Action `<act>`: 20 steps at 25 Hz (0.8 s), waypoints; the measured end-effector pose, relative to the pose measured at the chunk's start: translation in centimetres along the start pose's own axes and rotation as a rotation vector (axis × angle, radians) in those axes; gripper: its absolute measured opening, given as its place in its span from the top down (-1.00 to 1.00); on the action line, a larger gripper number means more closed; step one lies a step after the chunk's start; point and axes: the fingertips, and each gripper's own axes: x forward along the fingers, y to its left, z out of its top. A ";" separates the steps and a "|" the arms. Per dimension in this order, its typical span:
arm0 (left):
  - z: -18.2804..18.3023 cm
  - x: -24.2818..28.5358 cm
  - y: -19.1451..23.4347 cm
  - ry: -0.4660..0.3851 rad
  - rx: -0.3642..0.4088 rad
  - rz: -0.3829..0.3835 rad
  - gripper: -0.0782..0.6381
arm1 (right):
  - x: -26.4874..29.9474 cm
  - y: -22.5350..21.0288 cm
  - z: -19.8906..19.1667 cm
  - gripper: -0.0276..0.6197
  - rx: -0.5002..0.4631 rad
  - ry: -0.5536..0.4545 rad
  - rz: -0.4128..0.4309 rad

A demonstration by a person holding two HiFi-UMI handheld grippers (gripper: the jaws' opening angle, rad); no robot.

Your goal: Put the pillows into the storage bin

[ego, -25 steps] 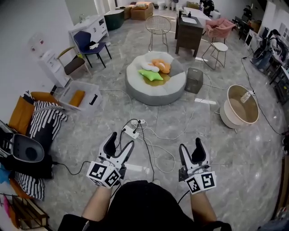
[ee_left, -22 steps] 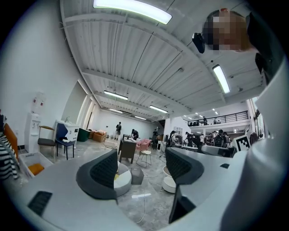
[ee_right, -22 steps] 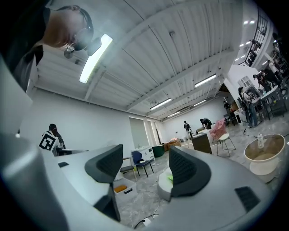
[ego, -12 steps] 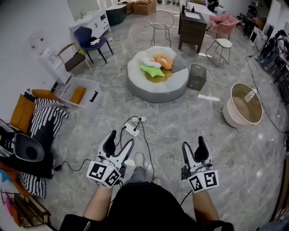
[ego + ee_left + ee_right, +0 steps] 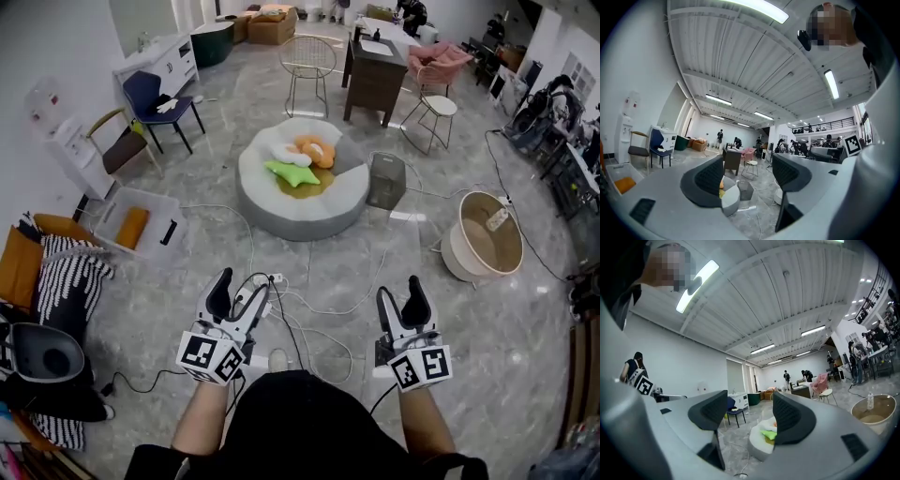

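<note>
Three pillows lie on a round grey pouf [image 5: 305,211] in the middle of the floor: a green star [image 5: 292,172], an orange one [image 5: 314,150] and a white one [image 5: 284,154]. The clear storage bin [image 5: 172,208] stands on the floor at the left, with an orange pillow [image 5: 132,226] inside. Both grippers are held level, well short of the pouf. My left gripper [image 5: 240,292] [image 5: 747,176] is open and empty. My right gripper [image 5: 401,302] [image 5: 750,416] is also open and empty. The green pillow [image 5: 768,433] and pouf [image 5: 731,199] show far off between the jaws.
A power strip [image 5: 265,279] and loose cables lie on the floor just ahead of the grippers. A grey basket [image 5: 385,181] stands right of the pouf, a beige round tub [image 5: 483,246] further right. Striped cushions [image 5: 70,281] and chairs line the left wall.
Both grippers have been carried forward with the person toward the pouf, which now sits a little lower and further left in the head view. The jaws stand as before.
</note>
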 end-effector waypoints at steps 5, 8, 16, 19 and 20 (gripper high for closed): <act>0.8 4.2 4.5 0.025 0.033 -0.036 -0.16 | 5.9 0.4 -0.4 -0.06 -0.029 0.013 -0.028; 0.4 6.6 6.5 0.063 0.043 -0.068 -0.15 | 8.7 0.6 -1.1 -0.05 -0.015 0.033 -0.045; -1.2 12.4 9.6 0.139 0.061 -0.077 -0.14 | 13.9 -1.6 -3.4 -0.05 0.006 0.105 -0.072; -1.6 15.0 10.1 0.151 0.080 -0.059 -0.14 | 16.4 -3.7 -3.7 -0.04 0.009 0.102 -0.053; -1.8 16.0 10.3 0.152 0.085 -0.050 -0.14 | 17.4 -4.5 -3.9 -0.04 0.010 0.103 -0.041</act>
